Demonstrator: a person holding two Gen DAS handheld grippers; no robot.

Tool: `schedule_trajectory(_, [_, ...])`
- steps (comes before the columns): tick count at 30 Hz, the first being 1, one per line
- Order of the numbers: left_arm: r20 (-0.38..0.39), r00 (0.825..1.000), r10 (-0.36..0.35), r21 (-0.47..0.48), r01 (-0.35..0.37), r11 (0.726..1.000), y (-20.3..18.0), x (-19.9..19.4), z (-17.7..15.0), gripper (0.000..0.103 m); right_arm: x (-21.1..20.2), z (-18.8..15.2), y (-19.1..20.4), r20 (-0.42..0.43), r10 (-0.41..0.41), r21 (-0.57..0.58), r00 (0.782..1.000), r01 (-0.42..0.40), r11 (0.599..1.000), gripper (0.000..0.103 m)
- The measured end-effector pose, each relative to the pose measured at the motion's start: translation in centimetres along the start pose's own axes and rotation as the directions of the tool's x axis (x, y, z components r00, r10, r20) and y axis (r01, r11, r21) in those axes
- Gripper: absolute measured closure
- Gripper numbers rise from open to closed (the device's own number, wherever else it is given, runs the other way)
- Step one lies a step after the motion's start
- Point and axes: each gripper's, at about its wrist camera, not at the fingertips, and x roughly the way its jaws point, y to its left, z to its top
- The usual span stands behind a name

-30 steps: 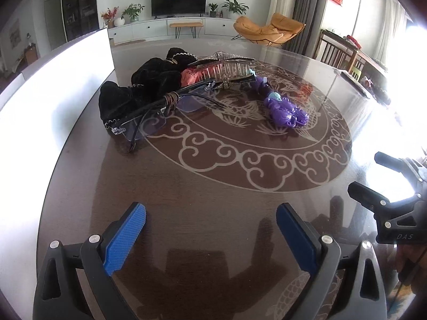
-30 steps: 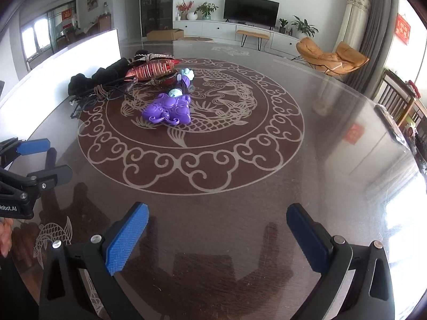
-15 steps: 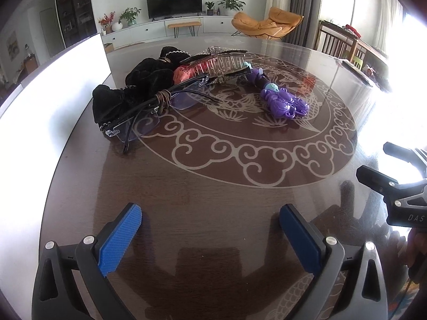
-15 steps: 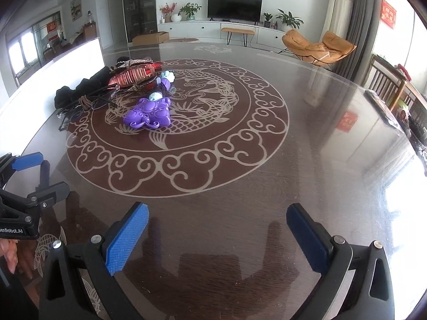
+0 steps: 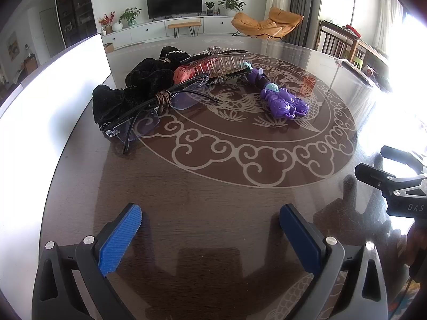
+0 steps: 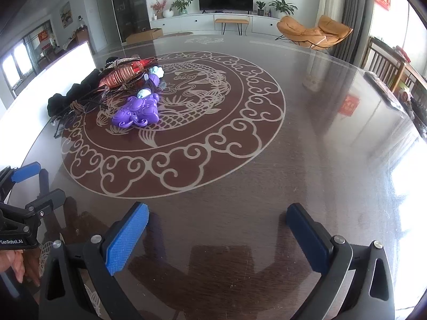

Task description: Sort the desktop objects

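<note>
Pile of small things sits on the far left part of the counter, by the edge of the round dragon pattern. In it: black scrunchie at the left end, glasses lying across its front with a brown hair tie looped on the frame, clear-toothed hair clip on top toward the back over something red-pink. Purple toy just beside the pile on its right, a light blue bit on top; it looks to touch the pile's end, hard to tell. Same group in the right wrist view: purple toy, hair clip, scrunchie.

Left gripper wide open, blue pads far apart, holding nothing, touching nothing; low over bare counter, well short of the pile, pointed at it.

Right gripper also wide open, empty, over bare counter near the front edge of the pattern, well apart from the toy.

Each gripper shows at the edge of the other's view: right one at far right of the left view, left gripper at far left of the right view with fingers of a hand on its handle. White board stands along the counter's left side behind the pile.
</note>
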Motion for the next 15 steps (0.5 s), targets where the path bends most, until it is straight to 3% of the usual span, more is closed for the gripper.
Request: schedule_trajectory(15, [0.001,1.000,0.003,0.001,-0.003,1.000,-0.08,-0.03,-0.10,0.000,0.12,0.14,0.17,-0.008,-0.016,-0.012,1.000,0.016,1.000,0.000])
